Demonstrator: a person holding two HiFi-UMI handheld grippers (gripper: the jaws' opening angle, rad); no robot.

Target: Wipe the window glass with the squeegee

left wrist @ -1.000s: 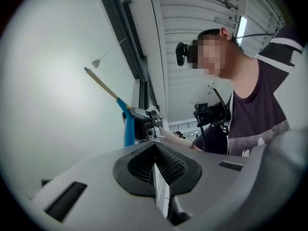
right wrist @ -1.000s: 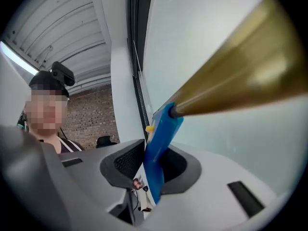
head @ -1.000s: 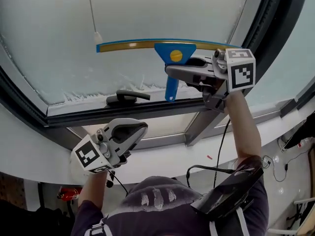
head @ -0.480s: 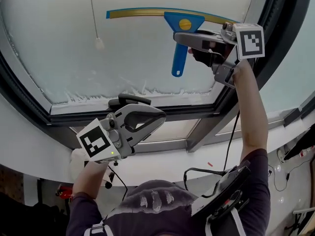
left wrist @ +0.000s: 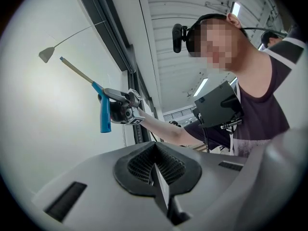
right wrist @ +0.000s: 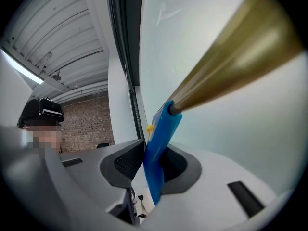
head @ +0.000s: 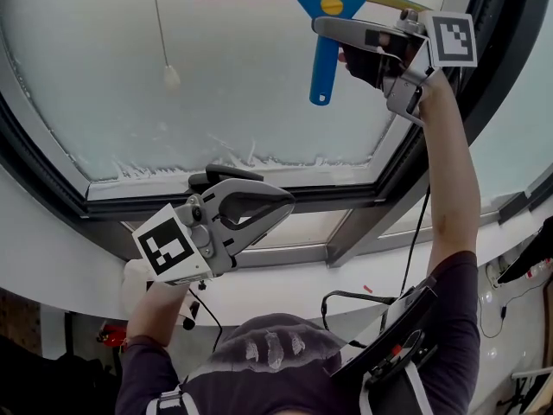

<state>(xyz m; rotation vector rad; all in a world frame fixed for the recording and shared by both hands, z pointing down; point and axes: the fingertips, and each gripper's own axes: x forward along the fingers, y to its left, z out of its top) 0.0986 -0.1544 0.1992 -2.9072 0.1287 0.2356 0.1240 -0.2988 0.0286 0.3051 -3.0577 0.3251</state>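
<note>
Nearest the camera, the left gripper [head: 275, 207] is held low before the dark window frame [head: 130, 208], its jaws pressed together with nothing between them. Higher up, the blue-handled squeegee [head: 326, 54] is clamped at its head by the right gripper [head: 335, 28]. Its handle hangs down and its blade is set against the upper window glass [head: 259, 102], right of a dangling cord pull [head: 171, 77].
</note>
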